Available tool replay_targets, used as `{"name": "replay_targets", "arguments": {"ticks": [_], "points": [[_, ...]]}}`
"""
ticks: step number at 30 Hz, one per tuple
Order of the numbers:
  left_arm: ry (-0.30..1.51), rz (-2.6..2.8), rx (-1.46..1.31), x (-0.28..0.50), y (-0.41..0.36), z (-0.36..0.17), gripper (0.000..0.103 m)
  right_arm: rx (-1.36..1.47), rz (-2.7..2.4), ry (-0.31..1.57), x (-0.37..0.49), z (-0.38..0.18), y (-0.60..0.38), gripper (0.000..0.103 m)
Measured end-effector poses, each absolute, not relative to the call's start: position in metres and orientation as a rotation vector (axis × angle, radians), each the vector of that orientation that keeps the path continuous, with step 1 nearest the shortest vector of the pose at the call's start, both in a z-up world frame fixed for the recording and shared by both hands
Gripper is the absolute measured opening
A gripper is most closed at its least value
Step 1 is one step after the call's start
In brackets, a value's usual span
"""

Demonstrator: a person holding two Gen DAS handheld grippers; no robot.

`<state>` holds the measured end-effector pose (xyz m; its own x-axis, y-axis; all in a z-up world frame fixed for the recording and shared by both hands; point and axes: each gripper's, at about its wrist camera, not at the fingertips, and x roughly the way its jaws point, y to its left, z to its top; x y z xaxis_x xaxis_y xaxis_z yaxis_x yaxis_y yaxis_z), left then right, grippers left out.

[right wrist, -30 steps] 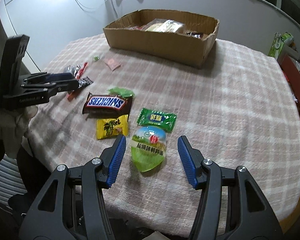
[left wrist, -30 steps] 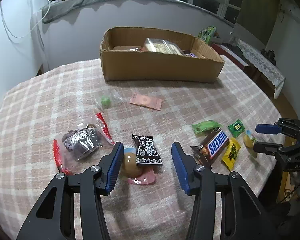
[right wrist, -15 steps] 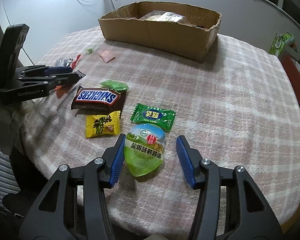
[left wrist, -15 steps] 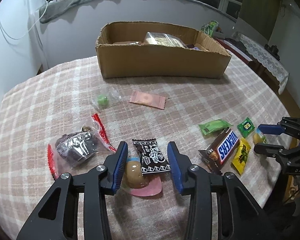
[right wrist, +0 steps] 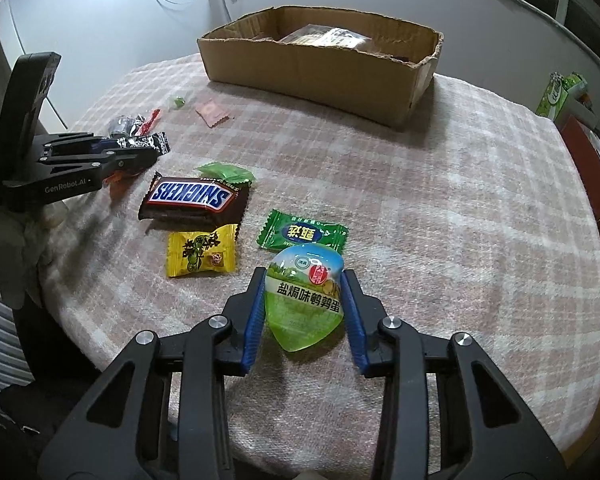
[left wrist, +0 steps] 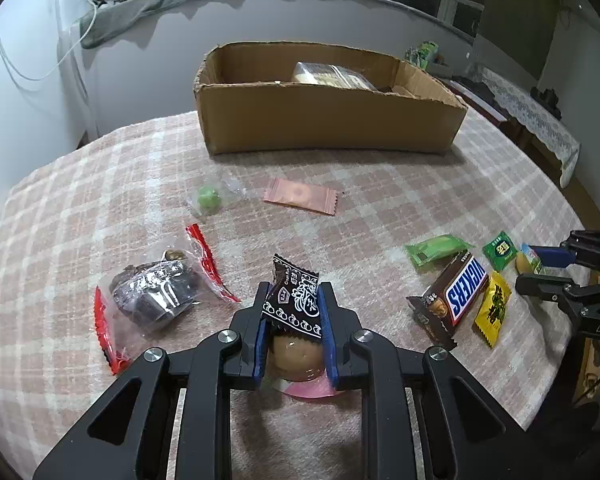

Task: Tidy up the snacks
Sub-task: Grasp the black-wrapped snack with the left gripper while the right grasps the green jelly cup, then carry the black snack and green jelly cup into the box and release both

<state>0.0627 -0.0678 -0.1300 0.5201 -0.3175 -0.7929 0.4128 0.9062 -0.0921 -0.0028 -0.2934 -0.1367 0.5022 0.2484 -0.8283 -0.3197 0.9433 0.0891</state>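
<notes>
Left gripper (left wrist: 292, 320) narrowed from wide, now clamped on black candy packet (left wrist: 294, 302) near desk (left wrist: 380, 184) front edge. Right gripper (right wrist: 304, 304) likewise closed in, pinching green egg pouch (right wrist: 305, 300). Both grasps apparently secured; lift toward cardboard box (left wrist: 328, 120) likely next.

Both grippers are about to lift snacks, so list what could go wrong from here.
1. The left gripper clamps the black candy wrapper together with the brown jelly cup under it; one may slip out on lifting.
2. The right gripper pinches the rounded green egg pack, which could squirt forward.
3. The cardboard box wall could snag a low carry.
</notes>
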Motion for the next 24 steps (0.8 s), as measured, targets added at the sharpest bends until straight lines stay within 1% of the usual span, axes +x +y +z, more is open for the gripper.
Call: {"name": "replay_targets", "arguments": {"ticks": [17,24], "points": [[0.910,-0.438,0.053,0.061,-0.062,-0.128,0.019,-0.062,0.337,0.967,-0.004,-0.130,-0.298,0.036],[0.930,-0.416,-0.065,0.071,-0.048,-0.130,0.020,-0.072,0.337,0.974,-0.004,-0.135,-0.293,0.036]]}}
